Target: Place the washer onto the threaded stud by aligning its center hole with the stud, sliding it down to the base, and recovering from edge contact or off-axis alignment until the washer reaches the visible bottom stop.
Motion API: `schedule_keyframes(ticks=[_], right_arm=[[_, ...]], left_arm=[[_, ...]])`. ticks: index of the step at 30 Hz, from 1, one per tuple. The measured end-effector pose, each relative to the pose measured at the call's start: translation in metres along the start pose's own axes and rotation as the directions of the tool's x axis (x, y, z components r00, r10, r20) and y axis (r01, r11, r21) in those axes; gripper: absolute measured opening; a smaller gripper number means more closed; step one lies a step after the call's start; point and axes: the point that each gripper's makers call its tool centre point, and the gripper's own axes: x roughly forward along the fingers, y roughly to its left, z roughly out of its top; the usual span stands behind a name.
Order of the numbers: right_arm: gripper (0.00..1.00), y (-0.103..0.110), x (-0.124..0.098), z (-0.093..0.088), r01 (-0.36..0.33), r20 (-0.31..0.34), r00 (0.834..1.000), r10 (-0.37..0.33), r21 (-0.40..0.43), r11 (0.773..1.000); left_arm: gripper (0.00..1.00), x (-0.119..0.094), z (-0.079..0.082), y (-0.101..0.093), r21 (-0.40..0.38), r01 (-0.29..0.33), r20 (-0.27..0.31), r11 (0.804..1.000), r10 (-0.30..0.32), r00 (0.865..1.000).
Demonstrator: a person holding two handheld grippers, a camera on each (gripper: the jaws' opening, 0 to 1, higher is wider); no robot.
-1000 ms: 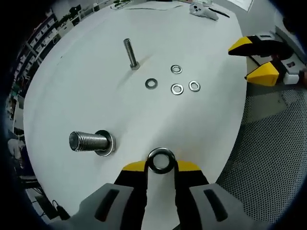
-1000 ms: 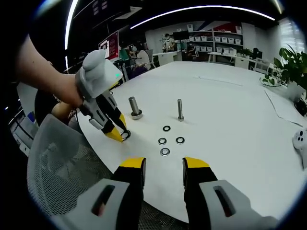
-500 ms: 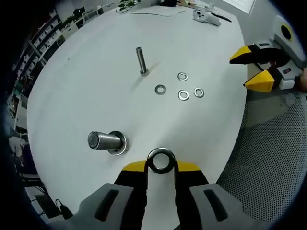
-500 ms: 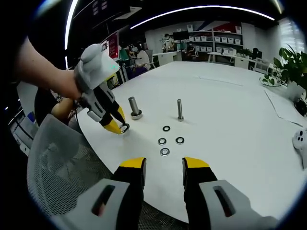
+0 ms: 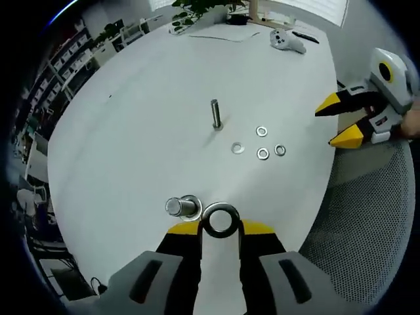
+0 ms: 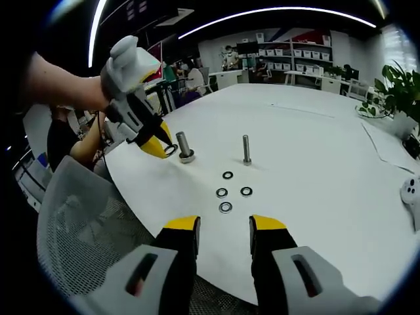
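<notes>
The left gripper [image 5: 220,230] pinches the washer [image 5: 220,220] by its lower edge between its yellow tips, ring upright and facing the camera. The stud [image 5: 182,206] stands on the white table [image 5: 144,131] just beside the washer, to its left in the left gripper view. In the right gripper view the washer [image 6: 170,150] hangs near the stud's [image 6: 183,146] top, slightly to one side. The right gripper [image 6: 224,225] hovers at the table edge, jaws apart and holding nothing. A thinner bolt [image 5: 215,113] and four loose washers [image 5: 261,147] lie farther off.

In the left gripper view, the washer [image 5: 220,221] covers the near edge of the thick stud [image 5: 182,206]; its threads are too blurred to make out.
</notes>
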Motion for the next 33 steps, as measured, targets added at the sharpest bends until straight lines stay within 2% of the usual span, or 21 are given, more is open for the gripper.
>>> schedule_keyframes(ticks=[6,16,21,33], right_arm=[[0.33,-0.001,0.000,0.001,0.002,0.002,1.000,-0.002,0.000,1.000],[0.33,0.000,0.000,0.001,0.002,0.005,1.000,-0.002,-0.001,1.000],[0.32,0.000,0.000,0.001,0.002,0.003,1.000,-0.002,-0.004,1.000],[0.32,0.001,0.000,0.001,0.002,0.005,1.000,-0.002,-0.005,1.000]], left_arm=[[0.19,-0.012,0.012,0.011,-0.022,-0.014,0.040,1.000,0.015,0.999],[0.19,-0.009,0.015,0.031,-0.022,-0.046,0.037,0.999,0.047,0.998],[0.19,-0.002,0.013,0.039,-0.019,-0.049,0.021,0.999,0.050,0.999],[0.19,0.006,0.008,0.039,0.018,-0.039,-0.022,0.999,0.039,0.999]])
